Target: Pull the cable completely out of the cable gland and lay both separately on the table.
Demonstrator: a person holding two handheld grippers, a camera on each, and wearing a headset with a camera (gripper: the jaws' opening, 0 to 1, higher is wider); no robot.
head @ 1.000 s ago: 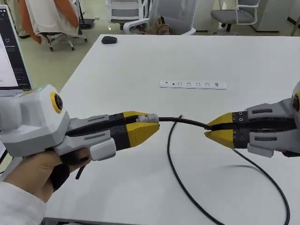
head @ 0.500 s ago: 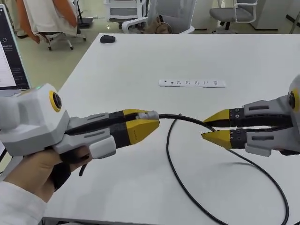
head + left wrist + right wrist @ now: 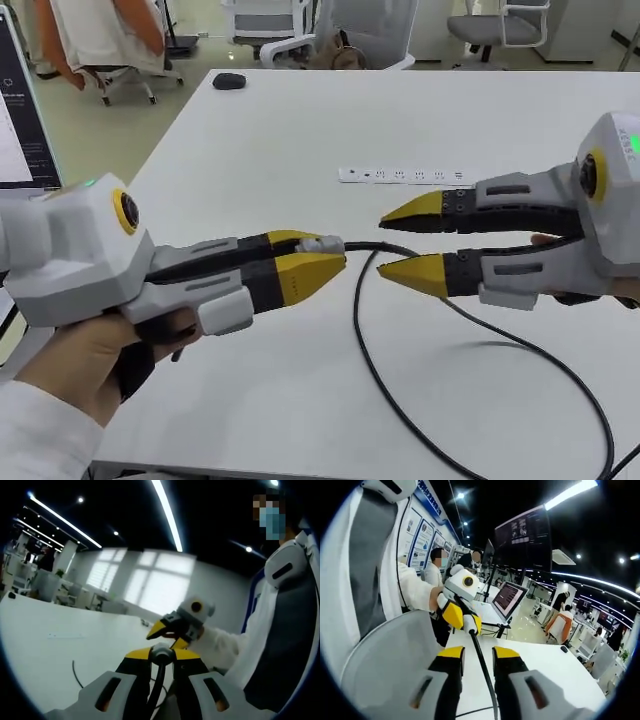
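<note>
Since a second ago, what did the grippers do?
The right gripper let go of the cable, opened its jaws and moved toward the gland, with the cable now between them. The left gripper stays shut on the gland, and the power strip lies where it was.

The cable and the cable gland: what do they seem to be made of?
The cable looks rubber or soft plastic sheathed: matte black, bending in loose curves. The cable gland is probably plastic: pale grey, dull, no metallic shine.
</note>
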